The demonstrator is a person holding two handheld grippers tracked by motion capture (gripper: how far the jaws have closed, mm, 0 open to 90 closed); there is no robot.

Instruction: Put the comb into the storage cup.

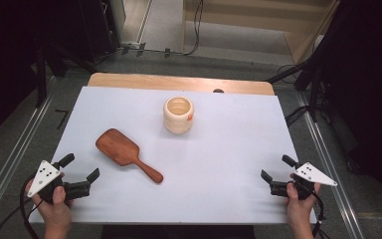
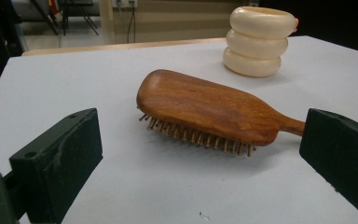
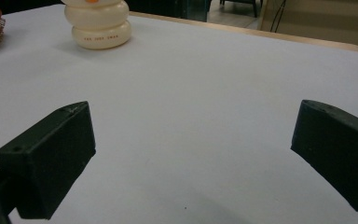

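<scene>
A wooden hairbrush (image 1: 125, 153) lies bristles down on the white table sheet (image 1: 219, 164), handle toward the near right. In the left gripper view the hairbrush (image 2: 205, 109) lies just beyond the open jaws. A cream ribbed cup (image 1: 178, 114) stands upright behind it, near the table's middle; the cup (image 2: 257, 41) (image 3: 99, 23) appears in both gripper views. My left gripper (image 1: 83, 168) rests open at the near left corner, pointing at the brush. At the near right, my right gripper (image 1: 278, 169) is open with nothing between its jaws.
A bare wooden strip (image 1: 179, 81) runs along the table's far edge. Metal rails (image 1: 10, 159) flank the table on both sides, and cables (image 1: 298, 114) lie on the floor at the right. Dark stands are at the back left.
</scene>
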